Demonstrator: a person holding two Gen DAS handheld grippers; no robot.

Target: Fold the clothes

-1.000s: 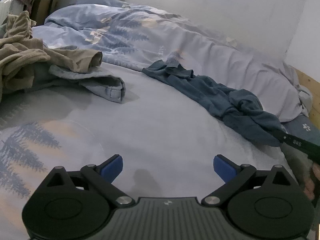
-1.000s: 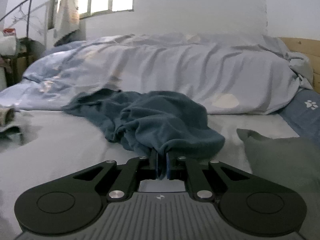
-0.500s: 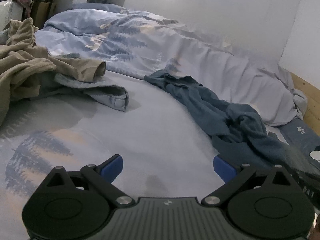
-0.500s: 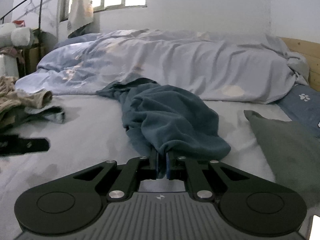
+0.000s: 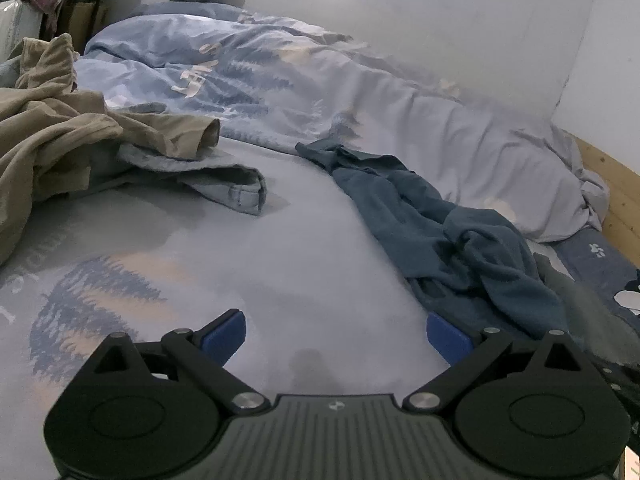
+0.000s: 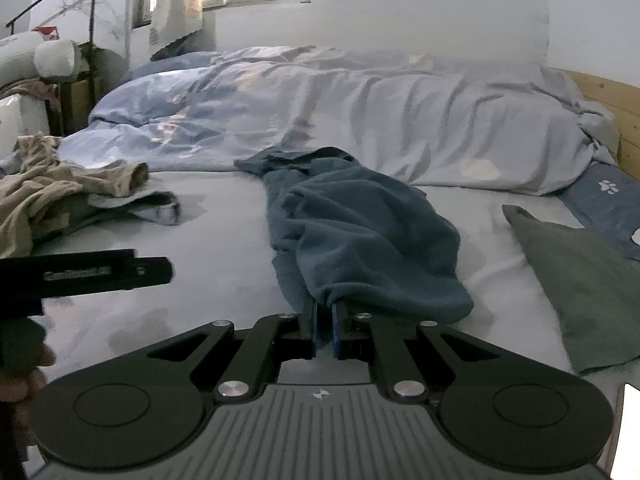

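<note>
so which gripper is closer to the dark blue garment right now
Right. The right gripper is shut on the near edge of the dark blue garment. The left gripper is open over bare sheet, with the garment just beyond its right finger.

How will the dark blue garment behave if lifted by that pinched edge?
Likely floppy: the dark blue garment lies crumpled, trailing from the right hand-held gripper. Probably light, soft fleece-like cloth, so it should drape and drag along the bed sheet.

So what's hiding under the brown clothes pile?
A pale blue garment pokes out from under the brown clothes pile, lying on the bed sheet. How far it reaches underneath, and whether more clothes are there, is covered up.
</note>
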